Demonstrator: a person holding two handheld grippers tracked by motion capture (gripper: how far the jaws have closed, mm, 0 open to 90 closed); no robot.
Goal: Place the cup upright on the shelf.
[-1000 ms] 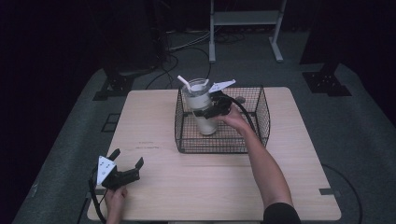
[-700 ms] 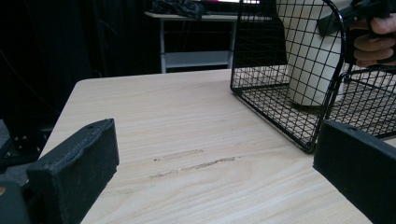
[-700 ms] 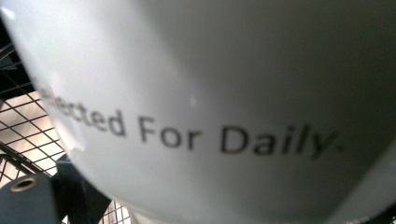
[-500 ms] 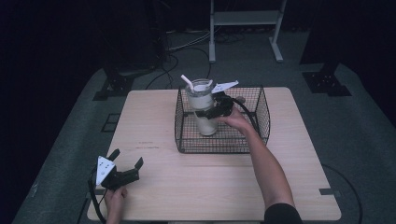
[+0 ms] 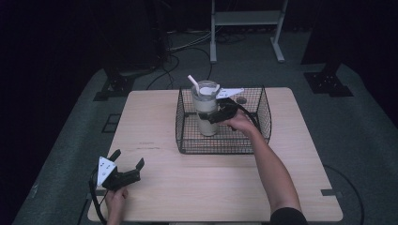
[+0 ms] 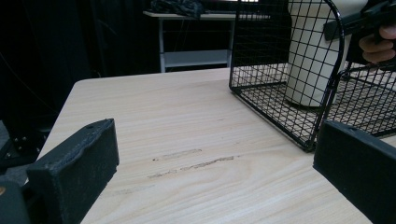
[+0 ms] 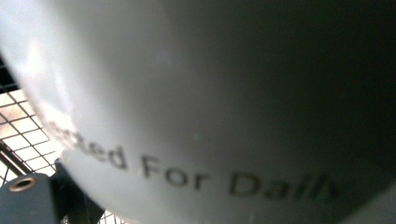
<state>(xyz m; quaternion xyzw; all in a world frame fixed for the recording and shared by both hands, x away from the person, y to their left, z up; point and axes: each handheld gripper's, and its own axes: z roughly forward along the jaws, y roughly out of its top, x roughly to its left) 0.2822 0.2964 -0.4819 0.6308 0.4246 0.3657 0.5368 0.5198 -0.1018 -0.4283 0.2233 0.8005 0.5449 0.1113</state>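
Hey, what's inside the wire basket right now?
A cream tumbler with a lid and a white straw stands upright in the basket, with the right gripper against its side. The tumbler's contents are hidden, and the hand covers part of the basket floor.

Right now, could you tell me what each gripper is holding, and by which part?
The right gripper grips the tumbler around its mid-body, inside the wire basket. The left gripper is open and holds nothing.

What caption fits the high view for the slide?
Right gripper clamps a cream tumbler with straw inside a black wire basket; left gripper rests open at the table's near-left corner.
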